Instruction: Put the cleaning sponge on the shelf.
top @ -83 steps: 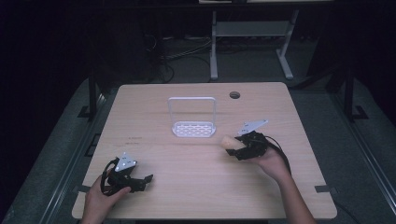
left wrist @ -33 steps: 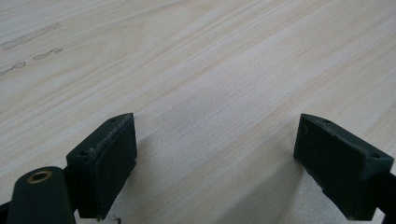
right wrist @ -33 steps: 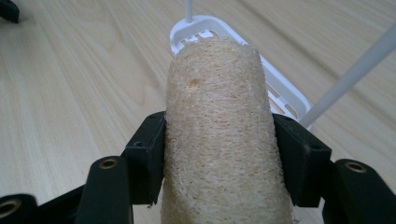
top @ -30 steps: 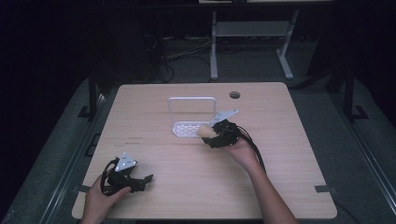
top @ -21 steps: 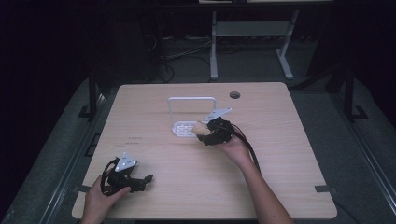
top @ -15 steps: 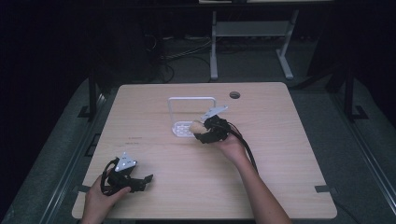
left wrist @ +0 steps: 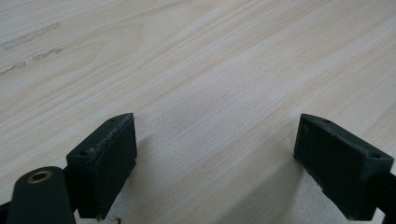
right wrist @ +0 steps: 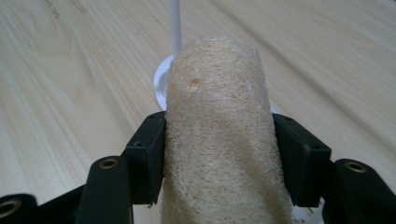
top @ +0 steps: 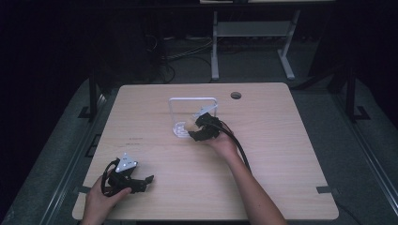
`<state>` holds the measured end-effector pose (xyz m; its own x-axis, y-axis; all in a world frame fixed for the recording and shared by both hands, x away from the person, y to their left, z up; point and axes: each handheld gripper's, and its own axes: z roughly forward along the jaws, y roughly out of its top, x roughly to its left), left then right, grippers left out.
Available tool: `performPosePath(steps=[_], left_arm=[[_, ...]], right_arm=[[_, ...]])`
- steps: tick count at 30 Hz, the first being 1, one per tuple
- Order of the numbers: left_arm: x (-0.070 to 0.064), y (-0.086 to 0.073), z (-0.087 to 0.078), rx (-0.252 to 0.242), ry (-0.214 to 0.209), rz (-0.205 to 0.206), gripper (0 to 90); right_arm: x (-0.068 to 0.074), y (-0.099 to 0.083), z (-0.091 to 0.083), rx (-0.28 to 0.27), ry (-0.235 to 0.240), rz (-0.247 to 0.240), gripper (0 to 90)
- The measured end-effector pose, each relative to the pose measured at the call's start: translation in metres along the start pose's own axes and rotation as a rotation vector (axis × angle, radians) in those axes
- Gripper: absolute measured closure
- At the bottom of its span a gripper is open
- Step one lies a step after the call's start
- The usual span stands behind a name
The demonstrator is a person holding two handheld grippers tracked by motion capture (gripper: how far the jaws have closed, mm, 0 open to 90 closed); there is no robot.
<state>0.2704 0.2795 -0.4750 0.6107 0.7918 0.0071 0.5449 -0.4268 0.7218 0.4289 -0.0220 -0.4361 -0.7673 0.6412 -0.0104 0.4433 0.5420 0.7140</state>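
Loofah sponge [right wrist: 217, 135], pale tan and coarse in texture, sits clamped between the two black jaws of the right gripper [right wrist: 218, 154]; the jaws press against its left and right sides, and the rounded end of the sponge sticks out past them. In the high view the loofah sponge [top: 191, 125] shows as a small light lump at the front of the right gripper [top: 197, 129], held over the near edge of a white rack [top: 193, 100] that stands near the middle of the wooden tabletop [top: 281, 154]. The rack has a low perforated base and a thin white wire frame that rises upright behind it. In the right gripper view, one thin white post of the rack [right wrist: 175, 25] rises straight up just behind the sponge, and a bit of the white base curves out from under the sponge's left side. Whether the sponge touches the base cannot be told. The person's right hand [top: 224, 144] grips the tool from behind, with a black cable trailing back along the forearm.

The left gripper [top: 141, 180] lies low near the front left corner of the tabletop, well apart from the rack, held in the person's left hand [top: 101, 199]. In the left gripper view its jaws stand wide apart with nothing but bare wood grain between them [left wrist: 217, 154].

A small dark round hole [top: 236, 95] sits in the tabletop near its far edge, to the right of the rack.
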Motion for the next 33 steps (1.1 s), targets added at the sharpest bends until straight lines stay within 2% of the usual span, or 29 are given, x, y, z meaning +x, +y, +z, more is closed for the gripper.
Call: performPosePath(steps=[16,25,33], left_arm=[[0.0,0.0,0.0,-0.001,-0.001,-0.001,12.7],[0.0,0.0,0.0,-0.001,-0.001,0.0,12.7],[0.0,0.0,0.0,-0.001,-0.001,-0.001,12.7]], right_arm=[[0.002,0.002,0.025,0.049,-0.022,-0.003,39.8],[0.002,0.001,0.031,0.063,-0.022,-0.004,39.2],[0.002,0.002,0.027,0.055,-0.019,0.0,35.9]])
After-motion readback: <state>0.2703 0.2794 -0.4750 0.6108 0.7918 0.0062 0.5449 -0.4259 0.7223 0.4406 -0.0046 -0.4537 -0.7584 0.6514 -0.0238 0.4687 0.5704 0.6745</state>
